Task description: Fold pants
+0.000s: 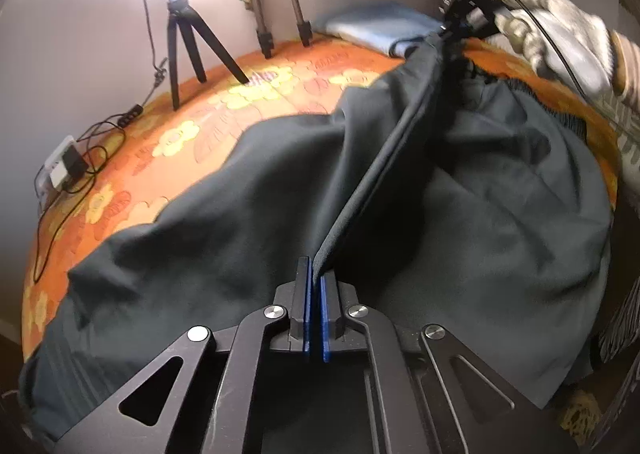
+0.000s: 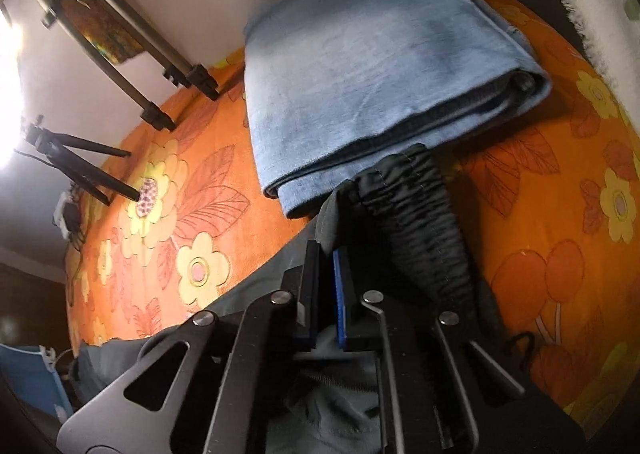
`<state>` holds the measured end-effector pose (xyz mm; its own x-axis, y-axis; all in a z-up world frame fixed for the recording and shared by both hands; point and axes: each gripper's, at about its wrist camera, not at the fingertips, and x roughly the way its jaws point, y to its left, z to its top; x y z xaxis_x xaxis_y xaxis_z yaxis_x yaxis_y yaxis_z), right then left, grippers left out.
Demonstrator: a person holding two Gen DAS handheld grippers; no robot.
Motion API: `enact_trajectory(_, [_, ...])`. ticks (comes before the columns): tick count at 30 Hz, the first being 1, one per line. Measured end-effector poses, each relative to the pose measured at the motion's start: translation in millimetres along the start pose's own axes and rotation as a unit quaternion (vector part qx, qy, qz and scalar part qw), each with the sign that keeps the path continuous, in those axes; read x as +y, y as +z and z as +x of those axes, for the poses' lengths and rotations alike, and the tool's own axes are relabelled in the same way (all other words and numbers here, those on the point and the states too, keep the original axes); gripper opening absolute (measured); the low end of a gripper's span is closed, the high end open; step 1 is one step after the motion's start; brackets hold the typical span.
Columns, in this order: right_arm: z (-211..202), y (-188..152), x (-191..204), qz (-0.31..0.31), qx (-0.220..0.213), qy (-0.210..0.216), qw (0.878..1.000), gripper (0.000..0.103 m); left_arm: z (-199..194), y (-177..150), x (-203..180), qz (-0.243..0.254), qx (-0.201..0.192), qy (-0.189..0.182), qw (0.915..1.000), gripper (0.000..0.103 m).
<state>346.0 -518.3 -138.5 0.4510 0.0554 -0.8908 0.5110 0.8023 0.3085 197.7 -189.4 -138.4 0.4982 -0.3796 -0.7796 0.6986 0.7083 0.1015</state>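
Observation:
Dark grey pants [image 1: 248, 189] lie spread over an orange flowered bedspread [image 1: 192, 125]. My left gripper [image 1: 317, 274] is shut on a taut edge of the pants that runs up to my right gripper [image 1: 460, 23], held by a gloved hand at the upper right. In the right wrist view my right gripper [image 2: 326, 250] is shut on the pants [image 2: 340, 406] at the elastic waistband [image 2: 420, 221], which bunches to the right of the fingers.
Folded light-blue jeans [image 2: 372, 85] lie on the bedspread [image 2: 552, 254] just beyond the right gripper, also seen at the back [image 1: 376, 23]. A small black tripod [image 1: 188, 37], a silver tripod [image 1: 280, 1], a bright lamp and a power strip with cables [image 1: 66, 169] stand at the left.

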Motion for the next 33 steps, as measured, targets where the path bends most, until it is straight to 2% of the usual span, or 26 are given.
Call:
enact_trajectory(8, [-74,-29,-4,-0.006,-0.052,0.035,0.998,0.004,-38,-1,9,-0.013,-0.053,0.009,0.9985,0.001])
enact_trajectory(14, [-124,-66,-10,-0.011,-0.082,0.049,0.995,0.003,-66,-9,15,-0.019,-0.082,0.001,0.9965,0.001])
enact_trajectory(18, [-146,-100,-25,-0.007,-0.092,0.056,0.994,0.003,-80,-28,6,-0.003,-0.090,-0.008,0.9959,0.001])
enact_trajectory(25, [-155,-157,-57,0.015,-0.091,0.063,0.994,0.003,-82,-58,-15,0.022,-0.070,-0.022,0.9970,0.001])
enact_trajectory(33, [-146,-202,-86,0.037,-0.075,0.068,0.994,0.003,-85,-82,-27,0.040,-0.055,-0.025,0.9974,0.001])
